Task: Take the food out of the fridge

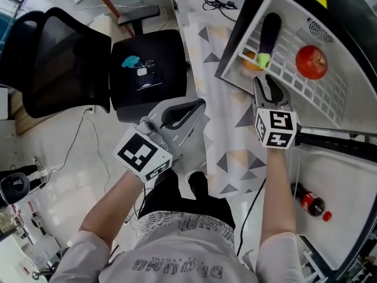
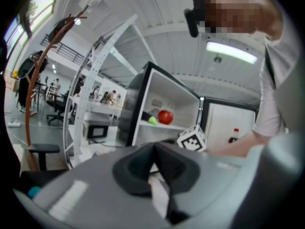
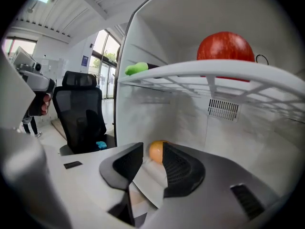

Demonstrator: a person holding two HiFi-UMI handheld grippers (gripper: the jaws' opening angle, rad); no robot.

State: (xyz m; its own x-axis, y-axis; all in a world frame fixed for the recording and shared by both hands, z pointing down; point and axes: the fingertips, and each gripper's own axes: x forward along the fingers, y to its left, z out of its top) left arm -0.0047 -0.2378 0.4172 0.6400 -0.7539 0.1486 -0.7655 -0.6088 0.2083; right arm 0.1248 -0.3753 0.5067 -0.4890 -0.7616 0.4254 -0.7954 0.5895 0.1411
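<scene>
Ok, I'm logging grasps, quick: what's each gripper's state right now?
Left gripper: closed, holding nothing.
Right gripper: open, with the orange fruit just ahead in the gap, not gripped.

Fridge [image 1: 281, 3], white inside, door [image 1: 336, 175] open before me. Wire shelf [image 3: 190, 69]: one red apple [image 1: 311, 62], whole, toward the back; to its left, apart, one dark aubergine [image 1: 270, 34], lying lengthwise, green end at the front edge. Under that shelf: one orange [image 3: 156, 151], round. In the door: one dark bottle [image 1: 310, 203], red cap, upright.
</scene>
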